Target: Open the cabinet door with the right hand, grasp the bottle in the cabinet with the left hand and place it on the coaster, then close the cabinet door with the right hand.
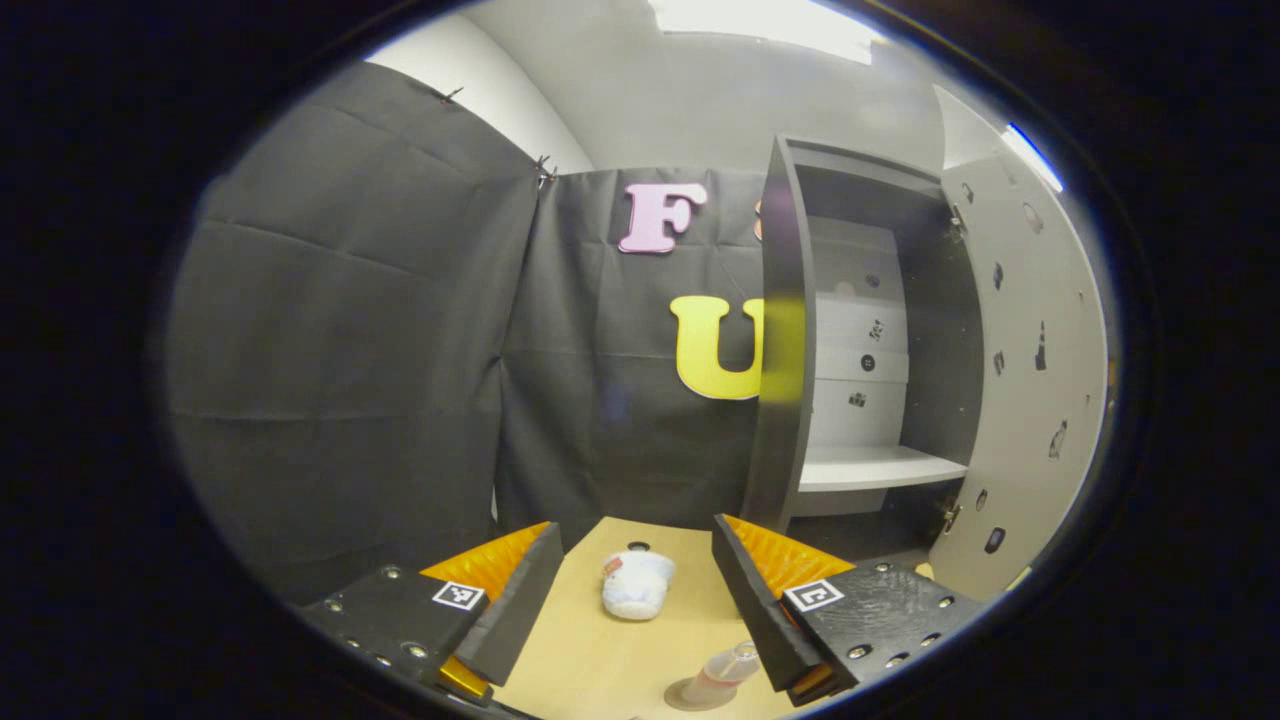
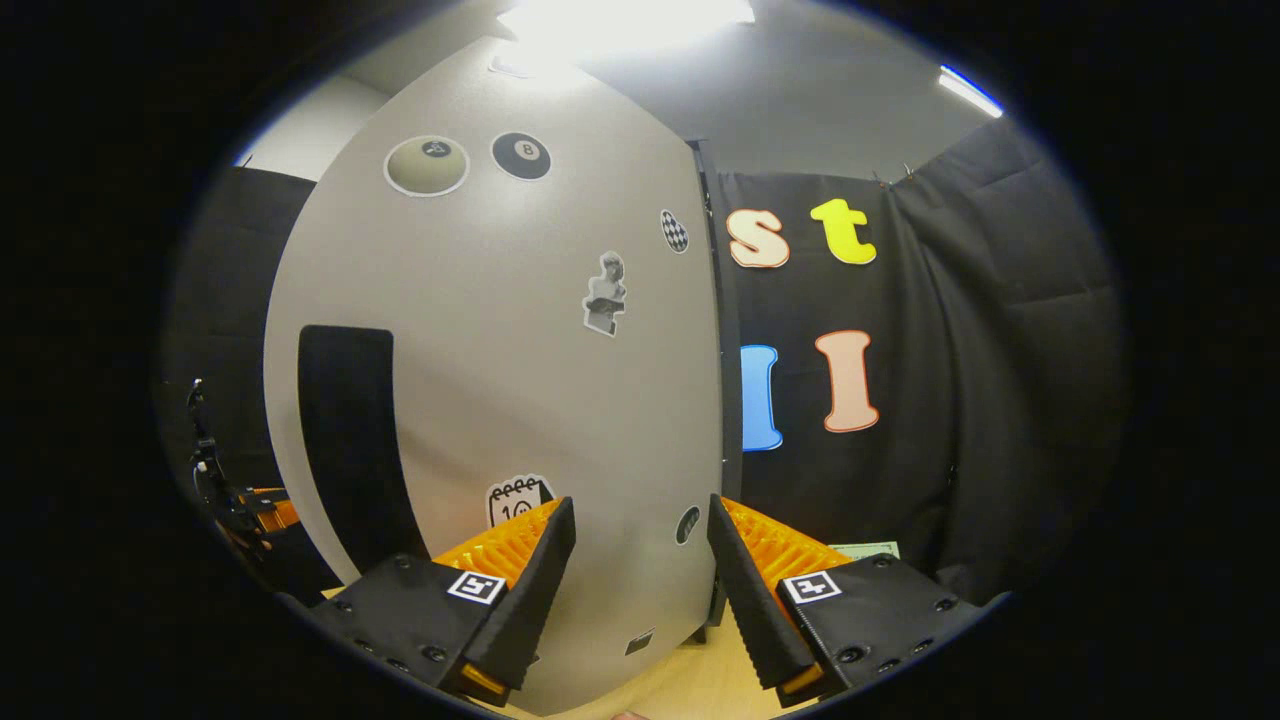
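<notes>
Over at two o'clock in the left gripper view I see the cabinet (image 1: pixel 860 330) standing open, its door (image 1: pixel 1030 380) swung out to three o'clock with small stickers dotted across its inner face. Inside, I can make out one pale shelf (image 1: pixel 875 466) with nothing I can pick out resting on it, and the space below it is too dark for me to read. My left gripper (image 1: pixel 640 600) is released, fingers spread wide and holding nothing, hanging above the tan table (image 1: pixel 590 660). Down at six o'clock the bottle (image 1: pixel 722 678) stands on the round coaster (image 1: pixel 695 697); it looks clear with a pale cap, and the right finger cuts off part of it, so I cannot tell its full shape. Straight ahead between the fingers lies a small white plush toy (image 1: pixel 637 585), well apart from the bottle. From the right gripper view, the door (image 2: pixel 520 380) looms close from nine to twelve o'clock, carrying stickers and a dark vertical handle strip (image 2: pixel 350 440). My right gripper (image 2: pixel 640 600) is also released, fingers apart and just in front of the door; whether a finger touches it I cannot tell.
</notes>
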`<state>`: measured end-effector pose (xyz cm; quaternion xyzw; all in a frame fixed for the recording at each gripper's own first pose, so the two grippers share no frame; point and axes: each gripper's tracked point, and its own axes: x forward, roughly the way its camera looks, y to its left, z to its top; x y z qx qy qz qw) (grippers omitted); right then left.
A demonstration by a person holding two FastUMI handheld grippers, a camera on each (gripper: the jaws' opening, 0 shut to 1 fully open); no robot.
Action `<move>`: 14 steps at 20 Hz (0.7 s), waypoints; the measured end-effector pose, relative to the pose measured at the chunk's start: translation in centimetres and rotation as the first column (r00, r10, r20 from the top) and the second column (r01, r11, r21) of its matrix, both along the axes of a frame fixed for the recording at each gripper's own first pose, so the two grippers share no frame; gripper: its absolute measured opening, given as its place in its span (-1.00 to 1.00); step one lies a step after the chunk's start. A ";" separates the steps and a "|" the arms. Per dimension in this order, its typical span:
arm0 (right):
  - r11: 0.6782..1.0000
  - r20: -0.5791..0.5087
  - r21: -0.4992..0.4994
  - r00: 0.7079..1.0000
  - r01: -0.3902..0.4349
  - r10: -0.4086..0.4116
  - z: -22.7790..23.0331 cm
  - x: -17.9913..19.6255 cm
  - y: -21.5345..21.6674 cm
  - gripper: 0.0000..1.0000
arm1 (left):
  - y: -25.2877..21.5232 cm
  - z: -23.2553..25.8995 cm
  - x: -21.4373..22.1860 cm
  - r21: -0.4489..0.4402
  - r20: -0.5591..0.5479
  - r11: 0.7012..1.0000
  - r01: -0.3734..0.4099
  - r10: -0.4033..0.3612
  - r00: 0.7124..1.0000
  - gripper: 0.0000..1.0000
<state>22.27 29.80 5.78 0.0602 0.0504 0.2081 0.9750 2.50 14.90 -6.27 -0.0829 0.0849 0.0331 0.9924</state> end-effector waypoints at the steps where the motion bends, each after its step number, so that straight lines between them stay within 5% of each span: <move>1: 1.000 -0.007 0.014 1.000 -0.012 0.012 -0.1 0.2 0.3 0.65 | 0.4 -0.2 -0.2 0.002 0.002 1.000 -0.003 0.003 1.000 0.79; 14: 0.990 -0.056 0.140 0.998 0.019 -0.011 -1.0 1.1 1.4 0.80 | 4.3 -1.0 -3.2 0.040 0.007 0.996 -0.081 0.081 0.997 0.79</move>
